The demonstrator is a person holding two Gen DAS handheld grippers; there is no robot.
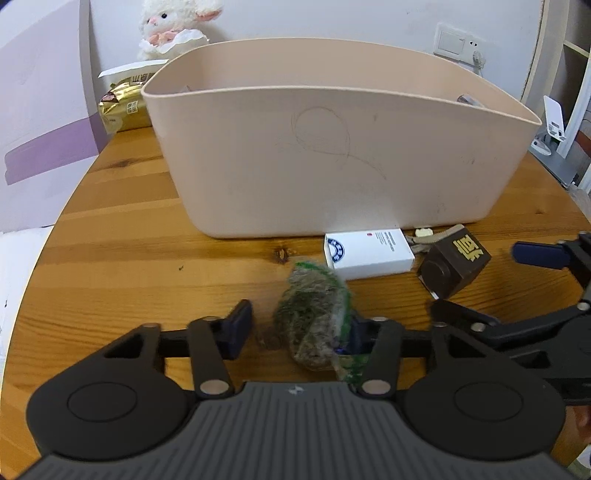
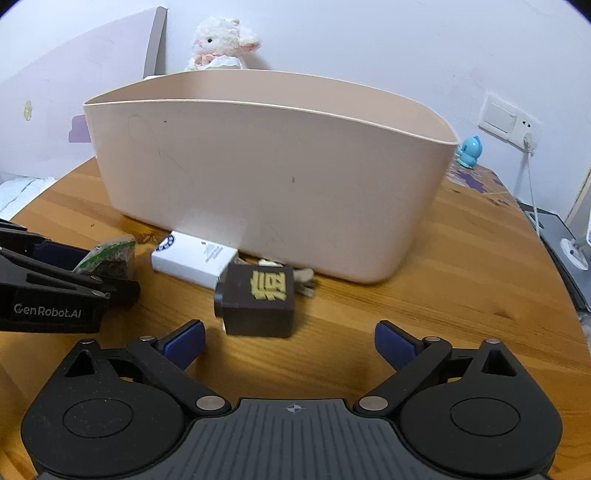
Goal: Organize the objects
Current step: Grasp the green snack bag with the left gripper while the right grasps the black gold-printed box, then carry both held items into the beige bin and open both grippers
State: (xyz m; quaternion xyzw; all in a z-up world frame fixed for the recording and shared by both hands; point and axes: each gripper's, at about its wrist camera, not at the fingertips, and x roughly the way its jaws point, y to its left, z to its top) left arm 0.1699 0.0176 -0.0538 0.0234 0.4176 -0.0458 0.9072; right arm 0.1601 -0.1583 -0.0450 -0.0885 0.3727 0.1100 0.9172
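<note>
A green-and-brown wrapped packet point(image 1: 314, 314) lies on the wooden table point(image 1: 110, 258) between the fingers of my left gripper point(image 1: 299, 328). It rests against the right finger, with a gap to the left one, so the gripper is open. My right gripper point(image 2: 290, 343) is wide open just short of a dark brown cube box point(image 2: 258, 299) with a gold character. A white carton point(image 2: 192, 262) lies between the packet point(image 2: 107, 254) and the cube, against the front of the beige bin point(image 2: 277, 177). Most of the bin's inside is hidden.
Small beige bits point(image 1: 423, 234) lie behind the cube point(image 1: 454, 262) by the bin wall point(image 1: 332, 155). A gold snack bag point(image 1: 122, 107) and a plush lamb point(image 1: 170, 26) stand behind the bin at left. A blue toy point(image 2: 469, 149) sits at its right.
</note>
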